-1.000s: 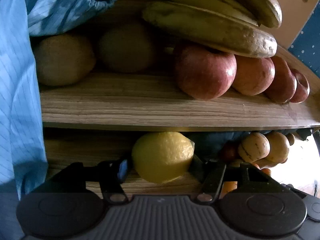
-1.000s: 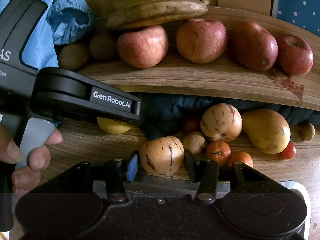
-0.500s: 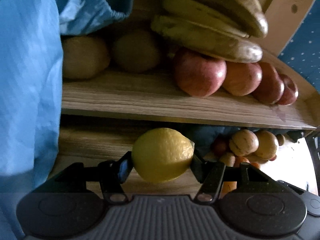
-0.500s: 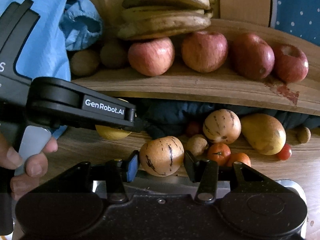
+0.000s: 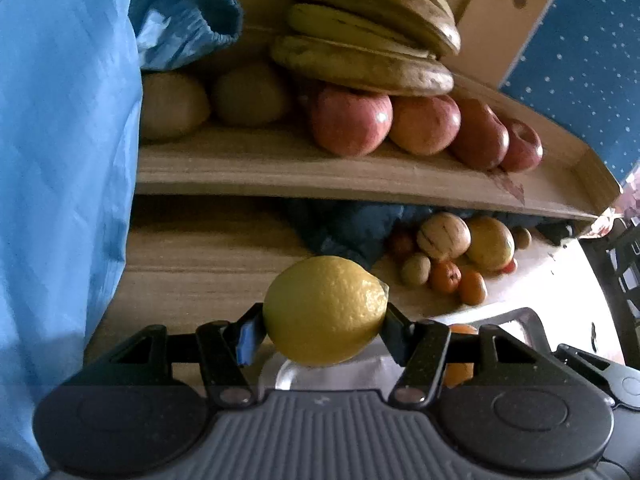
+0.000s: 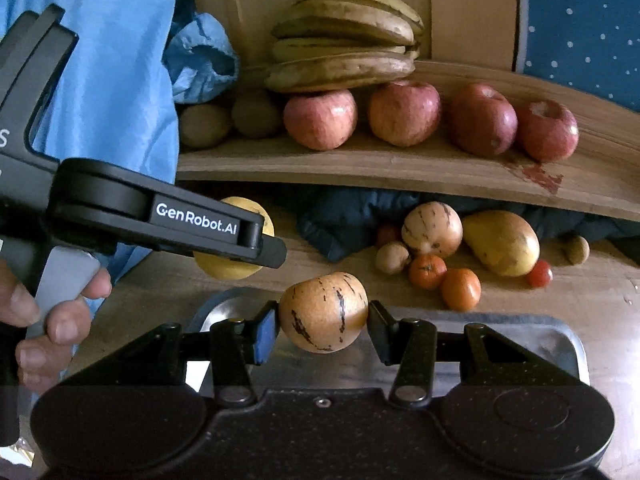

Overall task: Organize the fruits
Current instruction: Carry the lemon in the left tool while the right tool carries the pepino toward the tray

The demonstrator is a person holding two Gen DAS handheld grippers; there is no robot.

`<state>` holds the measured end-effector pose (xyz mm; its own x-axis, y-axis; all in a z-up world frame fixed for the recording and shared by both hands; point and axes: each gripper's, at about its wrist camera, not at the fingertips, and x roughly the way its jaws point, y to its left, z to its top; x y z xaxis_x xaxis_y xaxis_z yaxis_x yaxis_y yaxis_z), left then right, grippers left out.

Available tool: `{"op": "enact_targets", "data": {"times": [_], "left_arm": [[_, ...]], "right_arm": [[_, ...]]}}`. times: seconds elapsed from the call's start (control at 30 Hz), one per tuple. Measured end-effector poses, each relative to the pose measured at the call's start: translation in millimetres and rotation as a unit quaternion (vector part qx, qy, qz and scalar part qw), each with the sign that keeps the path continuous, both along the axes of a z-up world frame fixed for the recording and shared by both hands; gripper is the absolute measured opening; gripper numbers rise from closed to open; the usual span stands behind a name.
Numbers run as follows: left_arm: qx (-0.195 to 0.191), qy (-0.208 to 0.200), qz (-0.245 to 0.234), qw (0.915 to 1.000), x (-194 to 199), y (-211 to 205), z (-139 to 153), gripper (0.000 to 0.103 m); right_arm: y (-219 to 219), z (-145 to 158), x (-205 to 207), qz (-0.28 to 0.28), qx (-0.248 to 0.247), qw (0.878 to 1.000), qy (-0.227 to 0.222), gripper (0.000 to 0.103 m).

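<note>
My left gripper [image 5: 324,330] is shut on a yellow lemon [image 5: 325,310], held in the air in front of the wooden shelf [image 5: 320,176]. In the right wrist view that lemon [image 6: 224,268] shows partly behind the left gripper's black body. My right gripper [image 6: 322,328] is shut on a tan pepino melon with dark streaks [image 6: 323,312], above the rim of a metal tray [image 6: 520,332]. On the shelf sit several red apples [image 6: 320,118], two kiwis [image 6: 204,125] and a bunch of bananas [image 6: 344,54].
On the tabletop under the shelf lie another striped melon [image 6: 431,229], a yellow mango [image 6: 503,242], two tangerines [image 6: 460,288], small brown fruits [image 6: 392,257], a cherry tomato [image 6: 539,274] and dark cloth [image 6: 344,216]. A person's blue sleeve [image 6: 112,72] and hand [image 6: 48,312] fill the left.
Both grippers have pulled back and risen with their fruit. The shelf and the loose pile look smaller and farther, and the metal tray now shows beneath both grippers.
</note>
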<state>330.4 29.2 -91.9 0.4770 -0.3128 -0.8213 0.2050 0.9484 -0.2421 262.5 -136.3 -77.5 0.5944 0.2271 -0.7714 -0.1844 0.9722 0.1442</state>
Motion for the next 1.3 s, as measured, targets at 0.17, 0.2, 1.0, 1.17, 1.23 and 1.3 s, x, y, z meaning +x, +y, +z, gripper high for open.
{"op": "enact_targets", "data": {"times": [0.17,0.2,1.0,1.17,1.23,1.3], "left_arm": [[-0.003,0.000,-0.020,0.9998,-15,4,3,0.065],[-0.003,0.001,-0.023,0.9997,-15,3,2,0.065],[-0.008,0.018,-0.149,0.9886,-41,9,-13,0.065],[0.006,0.009,-0.167,0.9860,-51,7,-13,0.065],[0.009,0.008,-0.173,0.9849,-55,5,-13,0.065],[0.010,0.006,-0.179,0.9837,-59,5,-13,0.065]], "right_arm": [[0,4,-20,0.000,0.004,1.000,-0.003,0.050],[-1,5,-24,0.001,0.005,1.000,-0.002,0.050],[8,-3,-79,0.123,0.043,0.990,0.045,0.050],[11,-4,-86,0.150,0.035,0.986,0.062,0.050],[11,-4,-87,0.152,0.035,0.985,0.068,0.050],[11,-3,-89,0.155,0.036,0.985,0.072,0.050]]}}
